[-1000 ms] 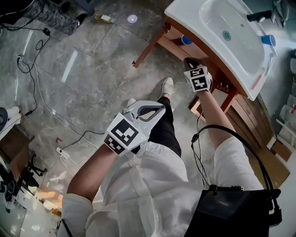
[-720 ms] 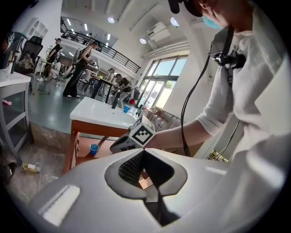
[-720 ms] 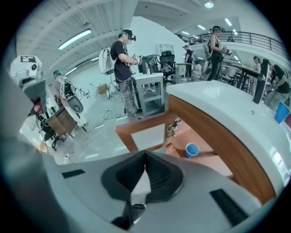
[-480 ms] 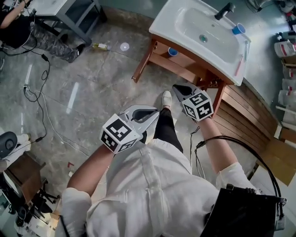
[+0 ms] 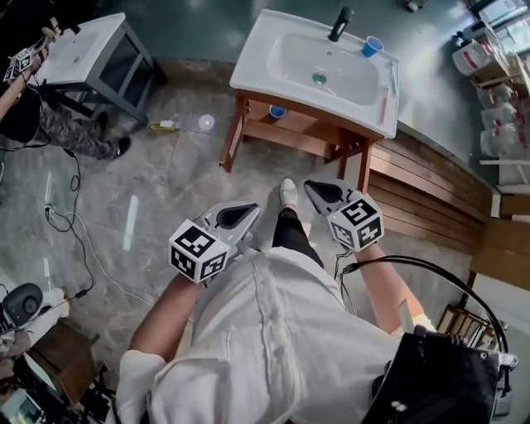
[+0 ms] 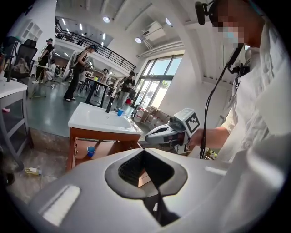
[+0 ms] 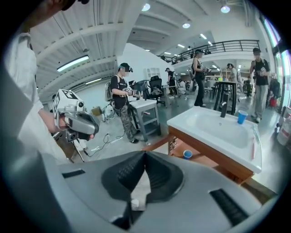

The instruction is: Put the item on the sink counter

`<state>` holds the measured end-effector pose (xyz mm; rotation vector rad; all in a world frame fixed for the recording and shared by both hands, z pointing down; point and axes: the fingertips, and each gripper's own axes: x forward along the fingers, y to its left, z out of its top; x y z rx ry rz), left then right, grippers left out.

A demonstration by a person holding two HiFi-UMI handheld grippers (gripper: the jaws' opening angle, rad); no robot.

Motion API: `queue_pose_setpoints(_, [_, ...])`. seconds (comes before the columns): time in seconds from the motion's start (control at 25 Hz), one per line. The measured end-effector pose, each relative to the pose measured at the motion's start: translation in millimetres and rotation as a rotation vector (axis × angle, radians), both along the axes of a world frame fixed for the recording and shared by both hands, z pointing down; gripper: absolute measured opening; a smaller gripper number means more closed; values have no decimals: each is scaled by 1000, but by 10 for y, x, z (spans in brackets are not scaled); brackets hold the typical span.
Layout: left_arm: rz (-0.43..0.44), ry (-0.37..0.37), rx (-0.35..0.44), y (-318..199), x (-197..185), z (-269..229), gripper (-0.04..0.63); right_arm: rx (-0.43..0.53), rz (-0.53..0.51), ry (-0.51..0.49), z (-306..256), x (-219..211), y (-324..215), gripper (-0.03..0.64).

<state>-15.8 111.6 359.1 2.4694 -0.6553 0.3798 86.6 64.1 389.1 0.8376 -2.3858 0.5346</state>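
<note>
**Both claws hanging before the washstand, well short of it.** The right claw [image 5: 309, 185] is showing its jaws pressed together with nothing between them. The left claw [image 5: 253, 207] is likewise meeting tip to tip and carrying nothing.

The likely item, a blue cup [image 5: 278, 111], is standing upright on the wooden shelf [image 5: 310, 126], ahead of and below both claws and under the sink counter [image 5: 258, 66]. A second blue cup [image 5: 373, 45] is sitting on the counter's far corner beside the faucet [image 5: 340, 23], well ahead of the right claw.

The step in hand is judged to be the reach for the shelf cup. To do it well:
- The working claw should be opening wide before dipping under the counter's edge.
- It should be coming in level, so that the jaws are straddling the cup's wall.
- It should be closing gently on what looks like a light cup.
- It should be drawing the cup straight out before lifting it clear of the counter's underside.
</note>
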Motion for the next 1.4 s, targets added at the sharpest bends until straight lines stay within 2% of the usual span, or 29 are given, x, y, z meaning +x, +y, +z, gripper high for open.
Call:
queue_pose_setpoints(0.16, [14, -15, 7, -88, 100, -69, 6, 20, 14, -20, -146, 147, -21, 5])
queue_pose_setpoints(0.4, [5, -18, 16, -497, 425, -225, 6, 47, 29, -44, -308, 429, -340, 5])
queue_pose_setpoints(0.64, [24, -29, 33, -928, 716, -340, 5, 76, 83, -53, -363, 830, -865, 5])
queue_pose_setpoints(0.84, [39, -62, 25, -1271, 951, -328, 5, 94, 181, -43, -277, 1392, -1433, 6])
queue_pose_setpoints(1.12, [28, -79, 18, -1679, 1386, -327, 6, 130, 317, 58, -15, 2438, -2222, 6])
queue_pose_setpoints(1.32, [7, -89, 19, -1946, 1609, -322, 5, 79, 400, 173, 514, 3115, -2600, 8])
queue_pose_setpoints(1.36, [3, -91, 17, -2006, 1648, -322, 6, 64, 417, 193, 634, 3229, -2661, 27])
queue_pose_setpoints(1.4, [-1, -93, 16, -2067, 1683, -320, 5, 46, 433, 208, 753, 3329, -2721, 83])
